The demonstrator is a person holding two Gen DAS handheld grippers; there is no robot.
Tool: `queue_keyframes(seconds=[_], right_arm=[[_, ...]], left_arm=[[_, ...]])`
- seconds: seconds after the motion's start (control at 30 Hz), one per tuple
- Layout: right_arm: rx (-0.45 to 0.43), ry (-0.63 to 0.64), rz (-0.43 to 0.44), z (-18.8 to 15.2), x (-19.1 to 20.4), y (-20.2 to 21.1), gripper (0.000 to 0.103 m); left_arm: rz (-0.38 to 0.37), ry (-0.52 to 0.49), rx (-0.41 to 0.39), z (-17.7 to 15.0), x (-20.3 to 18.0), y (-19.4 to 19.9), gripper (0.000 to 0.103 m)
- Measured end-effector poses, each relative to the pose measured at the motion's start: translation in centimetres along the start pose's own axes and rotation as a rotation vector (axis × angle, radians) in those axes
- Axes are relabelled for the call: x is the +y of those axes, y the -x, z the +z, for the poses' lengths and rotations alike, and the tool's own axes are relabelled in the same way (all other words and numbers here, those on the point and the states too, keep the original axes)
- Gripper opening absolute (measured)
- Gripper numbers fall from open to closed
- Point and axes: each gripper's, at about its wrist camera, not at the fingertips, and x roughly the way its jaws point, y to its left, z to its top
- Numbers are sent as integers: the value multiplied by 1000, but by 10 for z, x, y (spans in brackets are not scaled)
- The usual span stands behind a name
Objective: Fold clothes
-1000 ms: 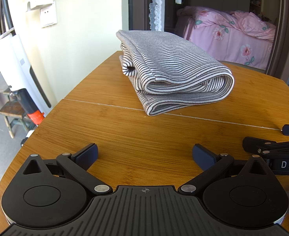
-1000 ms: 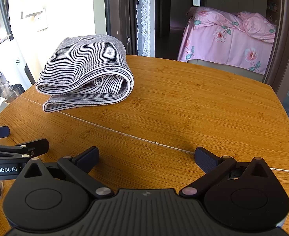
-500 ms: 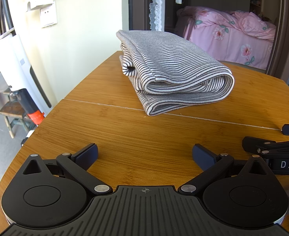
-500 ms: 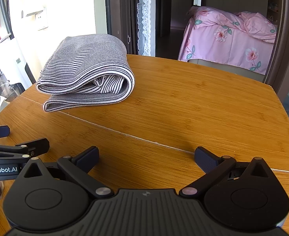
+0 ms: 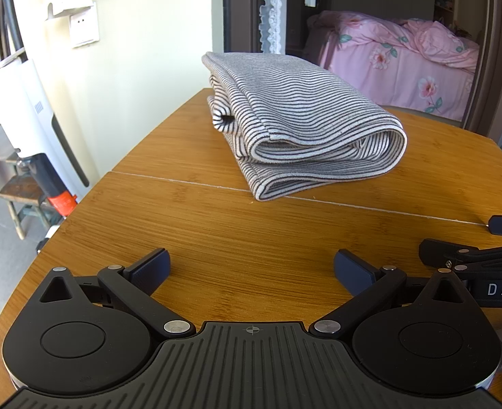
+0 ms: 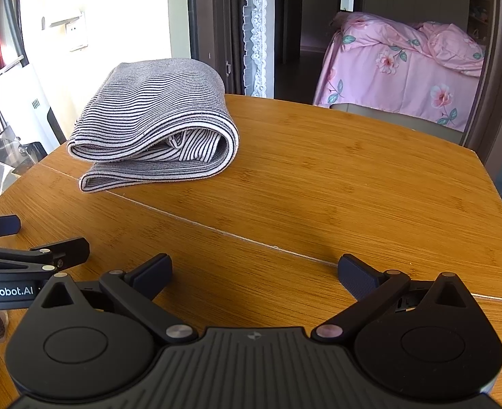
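Apparently nothing has changed in the last second: the striped garment (image 5: 305, 129) stays folded on the far part of the wooden surface (image 5: 251, 231), well apart from the left claw (image 5: 251, 269) and right claw (image 6: 254, 272), both spread and empty, so I judge the folding finished

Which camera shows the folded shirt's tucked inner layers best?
Right wrist: the striped shirt shows its open end, with the inner layers visible inside the fold. Left wrist shows the shirt larger, mostly top and stacked edges.
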Motion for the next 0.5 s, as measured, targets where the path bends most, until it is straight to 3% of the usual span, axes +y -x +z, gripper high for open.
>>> queue_keyframes(seconds=[0.5], right_arm=[[-2,-11,-9,-1,-3,2,103]], left_arm=[[0,0,0,0,-1,0,103]])
